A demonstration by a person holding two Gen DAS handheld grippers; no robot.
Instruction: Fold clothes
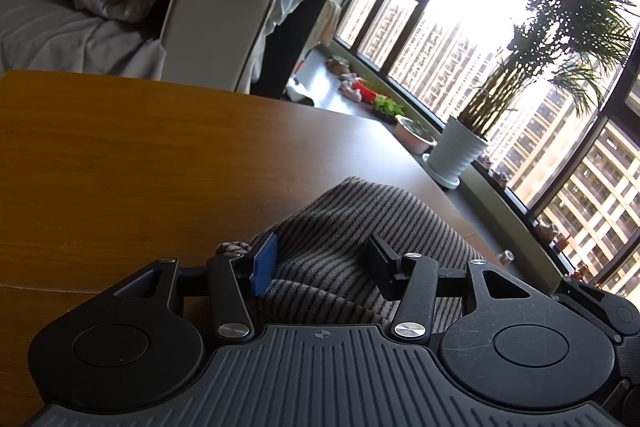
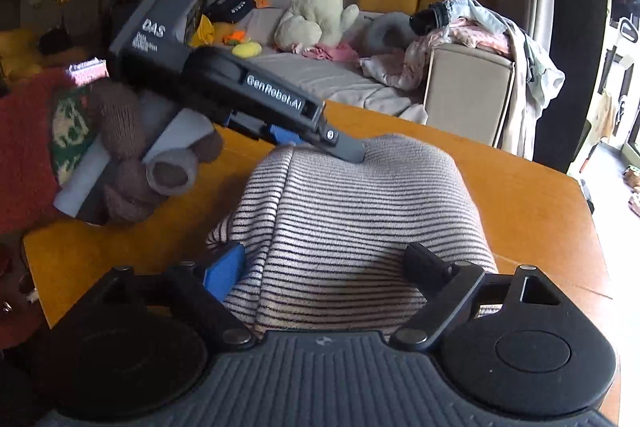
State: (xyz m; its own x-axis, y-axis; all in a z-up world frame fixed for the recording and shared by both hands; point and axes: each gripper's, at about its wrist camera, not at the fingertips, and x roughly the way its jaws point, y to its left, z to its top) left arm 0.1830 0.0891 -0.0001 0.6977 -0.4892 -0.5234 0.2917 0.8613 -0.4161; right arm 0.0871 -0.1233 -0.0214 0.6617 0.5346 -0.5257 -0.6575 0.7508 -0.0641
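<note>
- Left wrist view: left gripper [image 1: 322,261] spread wide over the striped sweater [image 1: 360,223], which lies bunched on the wooden table [image 1: 120,155]. Knit judged soft, light, limp; take a doubled edge.
- Right wrist view: right gripper [image 2: 328,267] spread, straddling the sweater's near fold. Table smooth; cloth may slide. Sofa [image 2: 468,87] with laundry stands behind.
</note>
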